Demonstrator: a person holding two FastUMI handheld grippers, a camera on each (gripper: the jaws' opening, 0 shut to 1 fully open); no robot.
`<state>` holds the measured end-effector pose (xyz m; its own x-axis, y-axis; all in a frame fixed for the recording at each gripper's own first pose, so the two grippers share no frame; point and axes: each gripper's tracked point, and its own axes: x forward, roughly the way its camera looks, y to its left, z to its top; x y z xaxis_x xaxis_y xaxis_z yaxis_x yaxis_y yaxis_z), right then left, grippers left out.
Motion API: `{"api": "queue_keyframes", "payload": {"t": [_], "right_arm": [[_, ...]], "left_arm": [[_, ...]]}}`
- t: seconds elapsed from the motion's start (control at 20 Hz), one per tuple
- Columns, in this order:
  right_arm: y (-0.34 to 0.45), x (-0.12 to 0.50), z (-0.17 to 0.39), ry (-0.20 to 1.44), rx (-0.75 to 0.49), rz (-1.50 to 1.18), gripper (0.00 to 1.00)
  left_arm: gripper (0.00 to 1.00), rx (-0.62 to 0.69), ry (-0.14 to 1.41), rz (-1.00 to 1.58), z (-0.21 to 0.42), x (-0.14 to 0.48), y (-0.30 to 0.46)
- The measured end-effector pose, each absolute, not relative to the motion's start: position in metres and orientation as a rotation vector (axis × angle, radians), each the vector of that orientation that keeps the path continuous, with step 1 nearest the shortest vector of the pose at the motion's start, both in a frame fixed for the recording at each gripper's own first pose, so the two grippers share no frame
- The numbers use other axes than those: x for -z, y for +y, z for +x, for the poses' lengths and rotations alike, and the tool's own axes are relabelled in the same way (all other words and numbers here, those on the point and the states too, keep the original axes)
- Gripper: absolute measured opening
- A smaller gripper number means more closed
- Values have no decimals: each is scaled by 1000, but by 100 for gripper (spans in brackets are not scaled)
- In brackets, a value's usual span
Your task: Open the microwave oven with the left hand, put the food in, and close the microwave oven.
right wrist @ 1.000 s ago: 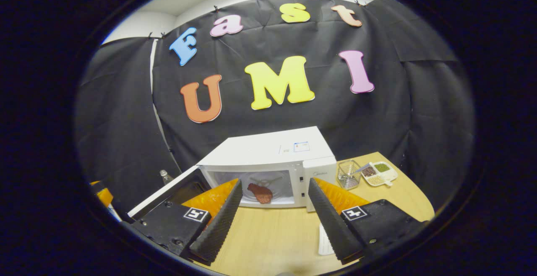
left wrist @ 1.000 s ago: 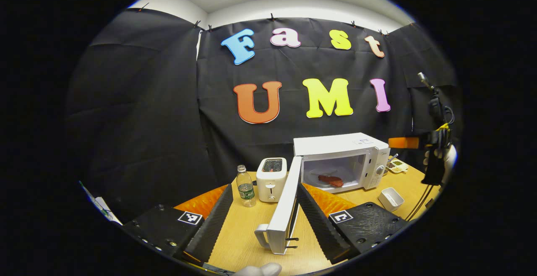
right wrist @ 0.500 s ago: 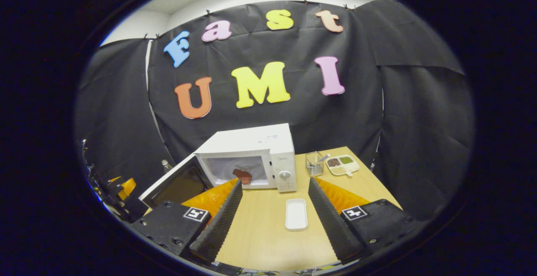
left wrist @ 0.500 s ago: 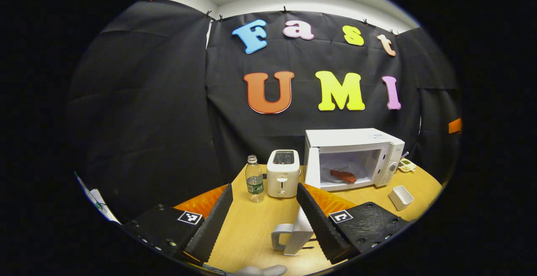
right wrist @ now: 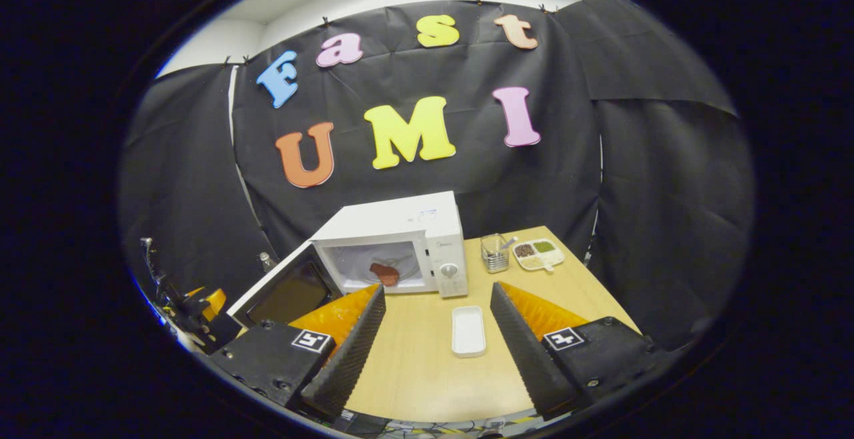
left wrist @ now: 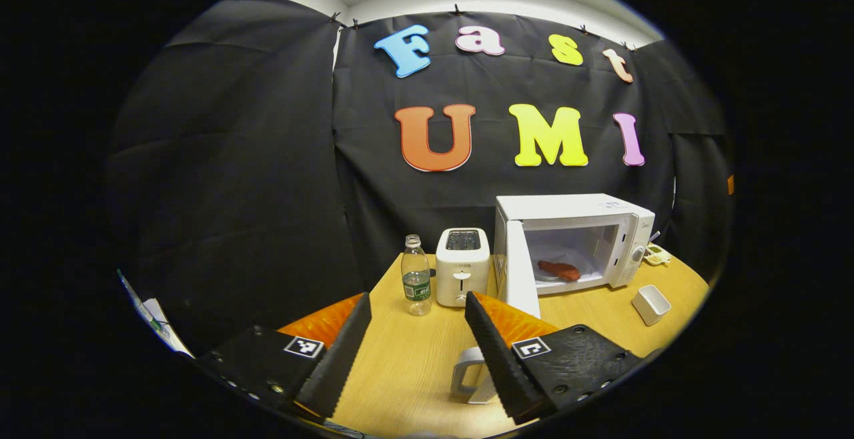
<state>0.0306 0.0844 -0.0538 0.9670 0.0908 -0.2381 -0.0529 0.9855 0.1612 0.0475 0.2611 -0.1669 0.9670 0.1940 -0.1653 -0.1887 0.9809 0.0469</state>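
Since a second ago the microwave door (left wrist: pixel 519 269) has swung from wide open to partly closed in the left gripper view, and its handle (left wrist: pixel 467 375), which then lay in the gap of the left claw (left wrist: pixel 410 352), now sits against the inner side of that claw's right finger (left wrist: pixel 497 359), which partly hides it; whether they touch is hard to tell. The left claw is spread, pinching nothing. The other gripper, seen then at the far right, has left that view. In the right gripper view the microwave (right wrist: pixel 400 242) has shrunk and moved left, and the white tray (right wrist: pixel 468 330) now lies in full on the bench (right wrist: pixel 427 372) between the fingers of the spread, empty right claw (right wrist: pixel 434 352). The reddish food (right wrist: pixel 385 273) lies inside the microwave cavity. The left gripper (right wrist: pixel 193 309) shows at the left edge, cut off and dim.
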Motion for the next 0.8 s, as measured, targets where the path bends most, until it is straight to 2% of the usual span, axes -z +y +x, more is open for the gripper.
{"api": "queue_keyframes", "payload": {"t": [0.15, 0.2, 0.25, 0.4, 0.45, 0.5, 0.55, 0.6, 0.65, 0.7, 0.75, 0.8], "right_arm": [[85, 55, 28, 259, -79, 142, 100], [86, 55, 26, 266, -81, 143, 90], [85, 55, 25, 270, -84, 146, 90], [81, 57, 21, 282, -76, 142, 90], [80, 57, 19, 287, -73, 139, 100], [77, 58, 17, 290, -67, 135, 90], [74, 58, 16, 288, -63, 134, 100], [70, 58, 14, 286, -53, 134, 90], [65, 59, 14, 287, -43, 137, 90], [63, 61, 13, 291, -40, 143, 100], [61, 62, 12, 299, -36, 150, 100], [58, 63, 12, 303, -33, 153, 90]], "left_arm": [[8, -225, 176, 54, 51, 185, 276], [9, -232, 184, 60, 55, 195, 281], [1, -206, 171, 57, 60, 199, 277], [0, -167, 185, 79, 75, 213, 271], [0, -155, 200, 88, 78, 219, 267], [0, -140, 206, 96, 80, 221, 263], [0, -146, 201, 111, 82, 220, 262], [0, -134, 203, 113, 83, 220, 258], [0, -125, 202, 108, 84, 219, 253], [0, -113, 200, 104, 85, 219, 246], [0, -103, 204, 103, 87, 221, 239], [0, -89, 199, 104, 88, 220, 232]]}}
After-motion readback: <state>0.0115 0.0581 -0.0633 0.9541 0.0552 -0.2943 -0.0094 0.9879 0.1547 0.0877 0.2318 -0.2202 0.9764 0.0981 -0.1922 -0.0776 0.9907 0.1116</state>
